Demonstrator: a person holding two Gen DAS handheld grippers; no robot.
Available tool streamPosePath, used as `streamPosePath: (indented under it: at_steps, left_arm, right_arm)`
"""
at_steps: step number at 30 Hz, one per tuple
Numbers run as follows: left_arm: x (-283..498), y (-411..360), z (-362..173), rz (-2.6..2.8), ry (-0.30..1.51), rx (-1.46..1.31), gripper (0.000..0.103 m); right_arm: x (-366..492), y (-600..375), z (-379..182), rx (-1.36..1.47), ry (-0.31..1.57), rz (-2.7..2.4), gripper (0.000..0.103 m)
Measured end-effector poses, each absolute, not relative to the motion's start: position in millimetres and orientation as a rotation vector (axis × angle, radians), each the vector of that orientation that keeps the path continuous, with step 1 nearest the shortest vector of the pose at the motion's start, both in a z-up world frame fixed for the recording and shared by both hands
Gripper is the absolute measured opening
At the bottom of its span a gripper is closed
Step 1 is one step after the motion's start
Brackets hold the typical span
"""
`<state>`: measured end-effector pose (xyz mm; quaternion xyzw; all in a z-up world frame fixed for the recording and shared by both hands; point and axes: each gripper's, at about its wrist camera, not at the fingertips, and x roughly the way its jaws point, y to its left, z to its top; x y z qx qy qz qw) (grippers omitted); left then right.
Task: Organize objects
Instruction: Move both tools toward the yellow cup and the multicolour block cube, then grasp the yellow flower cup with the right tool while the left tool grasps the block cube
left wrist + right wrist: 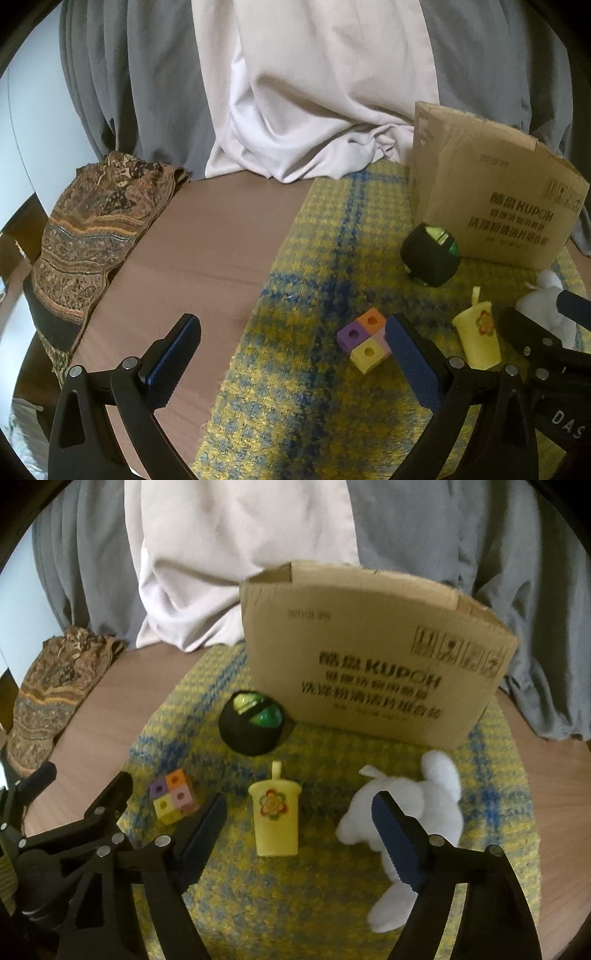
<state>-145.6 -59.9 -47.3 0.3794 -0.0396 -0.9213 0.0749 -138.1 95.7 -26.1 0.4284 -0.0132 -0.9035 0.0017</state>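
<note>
A yellow toy cup (274, 818) with a flower stands on the yellow-blue mat (317, 893), between the fingers of my open right gripper (295, 812). A white plush toy (417, 805) lies right of the cup, partly behind the right finger. A coloured block cube (172, 795) sits left of it. A black ball with green patches (254, 722) lies before the open cardboard box (373, 672). My left gripper (291, 334) is open over the mat's left edge, with the cube (364, 339) just beside its right finger. The left view also shows the cup (478, 341), ball (430, 260) and box (491, 195).
A patterned brown cloth (92, 229) lies on the round wooden table (207, 254) at the left. Grey and white curtains (314, 92) hang behind the table. The right gripper's body (546, 354) shows at the right of the left wrist view.
</note>
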Motion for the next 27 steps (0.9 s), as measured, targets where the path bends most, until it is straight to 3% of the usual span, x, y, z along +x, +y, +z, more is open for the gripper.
streamPosePath:
  at_steps: [19, 22, 23, 24, 27]
  left_arm:
    - [-159, -69, -81, -2.719, -0.114, 1.277, 0.102]
    - [-160, -68, -83, -2.723, -0.114, 1.287, 0.102]
    - [-160, -68, -83, -2.725, -0.113, 1.289, 0.102]
    - [-160, -67, -83, -2.728, -0.112, 1.291, 0.102]
    - [-160, -63, -82, -2.737, -0.119, 1.293, 0.102]
  right_arm:
    - [-161, 84, -67, 1.499, -0.06, -2.713, 0.07]
    - [-165, 85, -73, 1.525, -0.069, -2.686, 0.059]
    - [-166, 84, -75, 1.534, -0.072, -2.673, 0.051]
    - [-167, 83, -78, 1.545, -0.071, -2.657, 0.036]
    - [-166, 83, -81, 1.543, -0.074, -2.649, 0.035]
